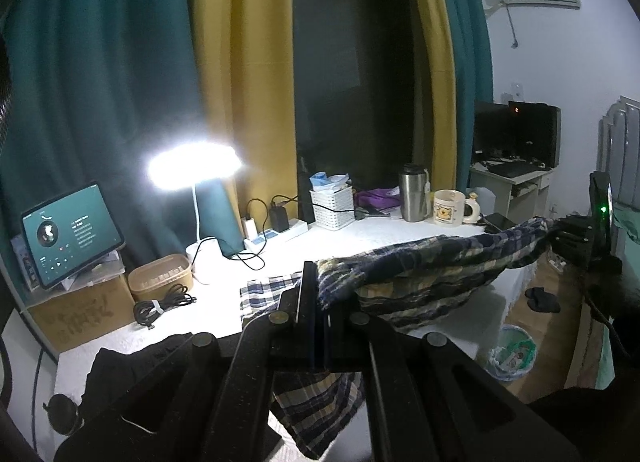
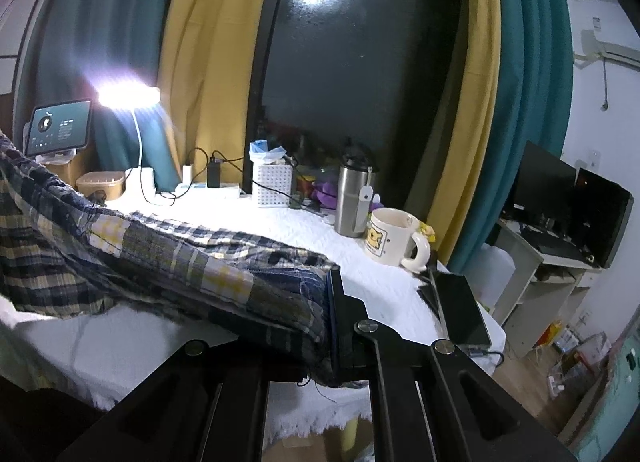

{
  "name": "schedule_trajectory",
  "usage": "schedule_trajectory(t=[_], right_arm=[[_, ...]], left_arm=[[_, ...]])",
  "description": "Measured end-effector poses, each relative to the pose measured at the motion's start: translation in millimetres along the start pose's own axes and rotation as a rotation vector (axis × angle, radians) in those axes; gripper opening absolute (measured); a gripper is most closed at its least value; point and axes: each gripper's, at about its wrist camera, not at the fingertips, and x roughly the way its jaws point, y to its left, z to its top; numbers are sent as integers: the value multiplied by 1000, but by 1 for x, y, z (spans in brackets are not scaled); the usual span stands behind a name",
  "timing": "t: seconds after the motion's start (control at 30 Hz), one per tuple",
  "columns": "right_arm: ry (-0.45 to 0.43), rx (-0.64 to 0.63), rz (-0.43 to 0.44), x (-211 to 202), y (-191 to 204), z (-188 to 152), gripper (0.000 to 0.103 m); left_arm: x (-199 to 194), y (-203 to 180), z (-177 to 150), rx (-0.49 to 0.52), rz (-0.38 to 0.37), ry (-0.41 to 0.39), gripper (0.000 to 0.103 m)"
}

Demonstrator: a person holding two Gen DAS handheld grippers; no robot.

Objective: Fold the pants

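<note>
While both claws are clenched on cloth, the plaid pants [image 1: 424, 270] hang stretched between them, lifted above the white-covered table [image 1: 360, 234]. Left gripper [image 1: 316, 314] pinches one end, fabric bunched at its fingers and trailing below. Right gripper [image 2: 332, 318] clamps the other end, near the table's front edge. Behind the pants: bear mug [image 2: 390, 236], steel flask [image 2: 354, 200], white basket [image 2: 272, 184], lit desk lamp [image 1: 194, 166], tablet [image 1: 70, 236].
</note>
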Motion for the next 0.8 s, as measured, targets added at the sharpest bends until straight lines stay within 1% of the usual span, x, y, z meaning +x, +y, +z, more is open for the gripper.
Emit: schedule_trajectory(t=[0.23,0.5,0.7,0.8], right_arm=[[-7,8,5,22,2,23,7],[12,2,-2,54,4,47,7],[40,17,-9,86,1,58,7],[60,27,-7,107,1,62,7]], left_arm=[[27,20,11,-7,16,15,1],[62,37,21,-14,14,45,1],[93,51,29,-18,-2,73,1],[114,59,30,-16,-2,101,1]])
